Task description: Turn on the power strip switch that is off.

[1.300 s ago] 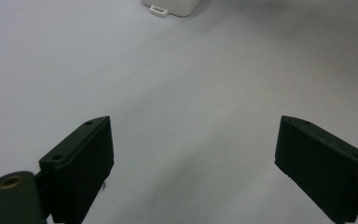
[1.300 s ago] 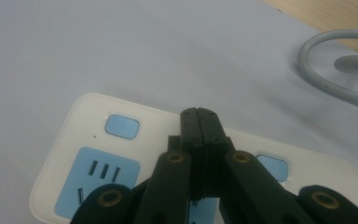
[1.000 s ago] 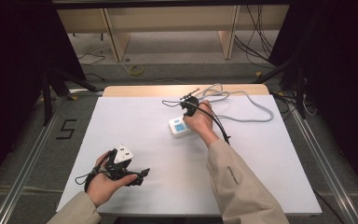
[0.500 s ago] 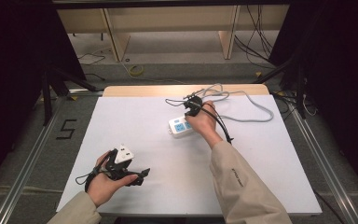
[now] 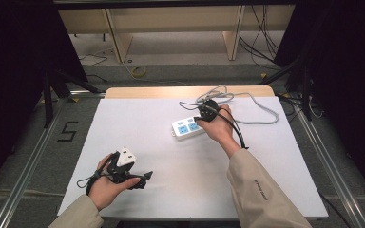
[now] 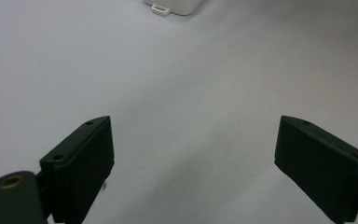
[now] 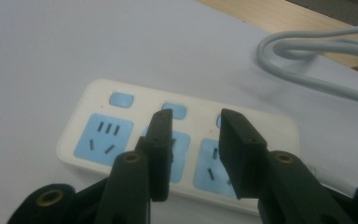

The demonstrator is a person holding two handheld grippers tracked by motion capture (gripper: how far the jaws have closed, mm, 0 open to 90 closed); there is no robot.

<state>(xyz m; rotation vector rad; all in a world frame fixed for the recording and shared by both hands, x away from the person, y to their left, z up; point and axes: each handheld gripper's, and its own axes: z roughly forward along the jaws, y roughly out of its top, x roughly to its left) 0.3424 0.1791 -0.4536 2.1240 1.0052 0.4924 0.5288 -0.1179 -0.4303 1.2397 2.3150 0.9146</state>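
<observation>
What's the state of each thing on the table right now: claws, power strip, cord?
Left claw: open wide, nothing between the jaws, over bare table.
Right claw: open a little, nothing gripped, just above the power strip.
Power strip: flat on the table, sockets face up, all sockets bare.
Grey cord: loosely looped on the table behind the strip.

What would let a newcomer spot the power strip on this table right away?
Start at the white table, then go to its far right part, where the right gripper hovers over the power strip. It is a flat white block with light blue sockets and switches, and a grey cable loops behind it.
</observation>
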